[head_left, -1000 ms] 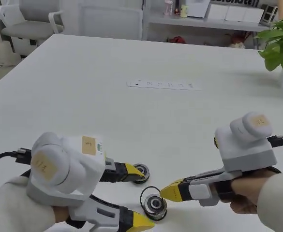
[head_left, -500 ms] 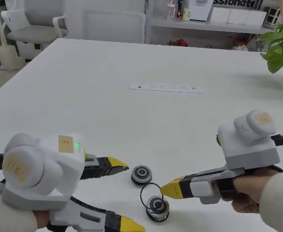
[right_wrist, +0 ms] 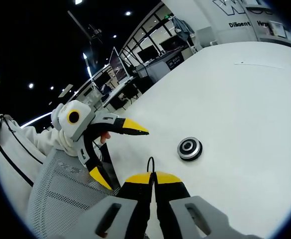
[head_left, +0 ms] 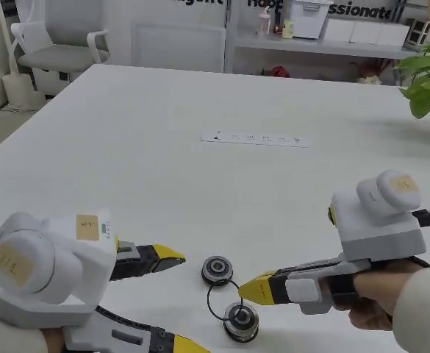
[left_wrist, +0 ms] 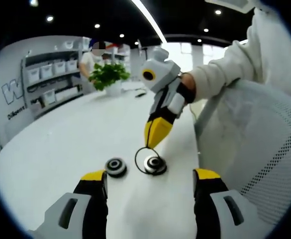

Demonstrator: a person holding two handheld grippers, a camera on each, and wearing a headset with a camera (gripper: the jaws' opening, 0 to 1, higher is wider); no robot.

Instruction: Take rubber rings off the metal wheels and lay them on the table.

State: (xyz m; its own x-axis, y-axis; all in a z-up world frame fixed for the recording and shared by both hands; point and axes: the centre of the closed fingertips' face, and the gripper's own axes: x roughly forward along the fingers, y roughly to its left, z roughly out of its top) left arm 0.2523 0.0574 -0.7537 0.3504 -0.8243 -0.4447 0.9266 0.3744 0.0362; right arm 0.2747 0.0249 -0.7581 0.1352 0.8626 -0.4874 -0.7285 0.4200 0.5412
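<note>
Between the pressed-together yellow tips of the right gripper (head_left: 248, 288), a thin black rubber ring (head_left: 209, 301) is pinched at one point of its loop. The rest of the loop hangs ahead of and below those tips, reaching down to the nearer metal wheel (head_left: 241, 321), which lies flat on the white table (head_left: 200, 184) just under the jaw tips. Whether the ring's lower edge is caught on this wheel or merely touches it cannot be told. In the right gripper view the ring shows as a narrow black strip rising from the closed jaw line.

A second metal wheel (head_left: 217, 270), dark at its rim, lies flat just beyond the ring, ahead of the right jaws and apart from them.

The left gripper (head_left: 176, 300) has its jaws spread wide and grips nothing. In the left gripper view both wheels and the ring lie ahead of its open jaws, the second wheel just off its left tip, the nearer wheel in line with the gap between the tips.
</note>
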